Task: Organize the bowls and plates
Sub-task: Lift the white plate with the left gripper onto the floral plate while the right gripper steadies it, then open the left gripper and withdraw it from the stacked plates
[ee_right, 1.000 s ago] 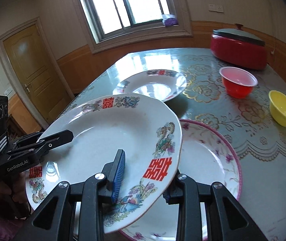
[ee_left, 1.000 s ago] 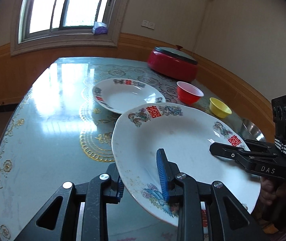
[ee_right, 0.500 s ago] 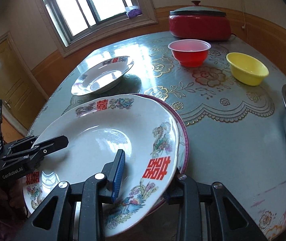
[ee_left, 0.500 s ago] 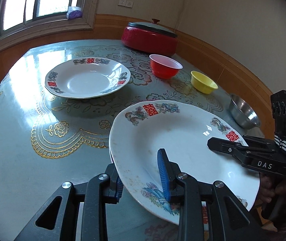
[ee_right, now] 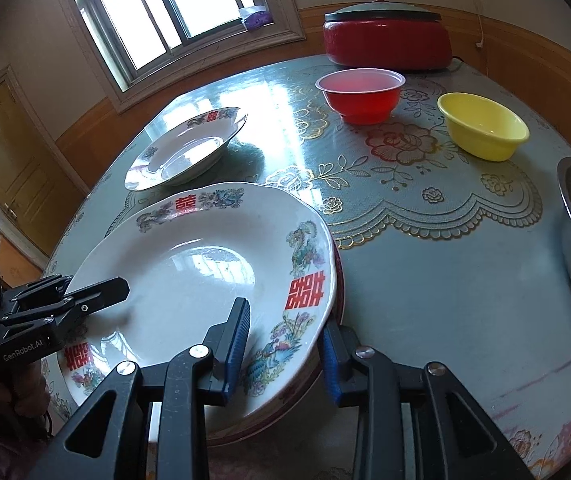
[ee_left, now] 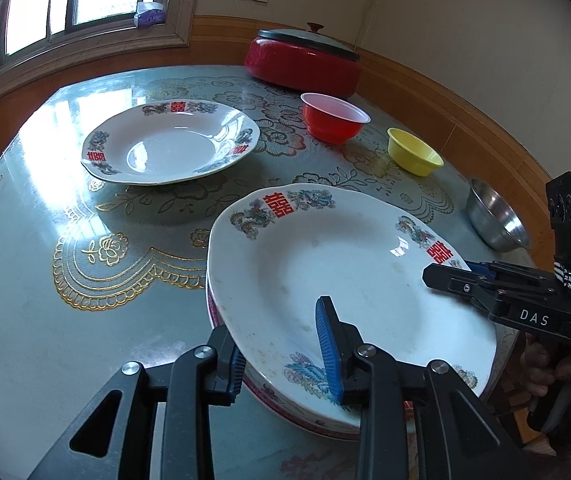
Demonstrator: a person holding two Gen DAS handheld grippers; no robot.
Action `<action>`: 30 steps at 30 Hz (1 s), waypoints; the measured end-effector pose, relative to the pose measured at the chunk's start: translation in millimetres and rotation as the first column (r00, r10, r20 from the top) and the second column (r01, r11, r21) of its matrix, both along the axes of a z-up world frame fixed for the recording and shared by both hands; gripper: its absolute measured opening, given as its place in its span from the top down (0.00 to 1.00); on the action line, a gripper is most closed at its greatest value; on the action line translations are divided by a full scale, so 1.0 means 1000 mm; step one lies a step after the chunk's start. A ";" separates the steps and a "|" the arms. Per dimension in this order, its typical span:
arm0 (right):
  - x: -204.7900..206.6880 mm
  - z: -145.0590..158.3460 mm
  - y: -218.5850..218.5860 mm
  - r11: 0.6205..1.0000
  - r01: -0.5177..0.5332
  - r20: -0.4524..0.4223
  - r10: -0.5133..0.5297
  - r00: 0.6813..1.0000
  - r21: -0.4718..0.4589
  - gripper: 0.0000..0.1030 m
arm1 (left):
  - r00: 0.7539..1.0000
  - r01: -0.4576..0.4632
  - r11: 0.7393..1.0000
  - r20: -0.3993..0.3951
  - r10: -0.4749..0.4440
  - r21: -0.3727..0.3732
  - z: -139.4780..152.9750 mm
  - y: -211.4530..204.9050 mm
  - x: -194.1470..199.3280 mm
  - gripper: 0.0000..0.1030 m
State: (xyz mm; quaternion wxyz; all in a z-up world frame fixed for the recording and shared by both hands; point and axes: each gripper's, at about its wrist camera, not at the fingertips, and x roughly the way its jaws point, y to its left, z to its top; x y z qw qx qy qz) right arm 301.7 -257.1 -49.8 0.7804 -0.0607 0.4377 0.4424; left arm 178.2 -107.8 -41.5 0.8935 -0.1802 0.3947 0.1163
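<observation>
Only in the right wrist view: wooden door point(ee_right: 1, 152). Left gripper point(ee_left: 285, 354) and right gripper point(ee_right: 285, 344), angled down, clamped on big plate point(ee_left: 357, 280) atop pink-rimmed plate point(ee_left: 305, 420), near worktop point(ee_left: 85, 320) edge.
</observation>
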 end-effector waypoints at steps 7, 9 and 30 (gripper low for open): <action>0.001 0.004 -0.008 1.000 -0.009 -0.020 0.009 1.000 0.015 0.68 | 1.000 0.016 1.000 -0.019 -0.016 -0.006 -0.001 -0.005 -0.008 0.67; 0.000 0.005 -0.008 1.000 -0.006 -0.017 0.007 1.000 0.016 0.68 | 0.999 0.026 1.000 -0.021 -0.026 -0.006 -0.001 -0.007 -0.009 0.67; 0.004 0.005 -0.007 0.997 0.075 0.030 -0.074 0.997 -0.027 0.50 | 0.997 0.076 0.996 0.021 -0.076 -0.042 0.002 -0.011 -0.027 0.63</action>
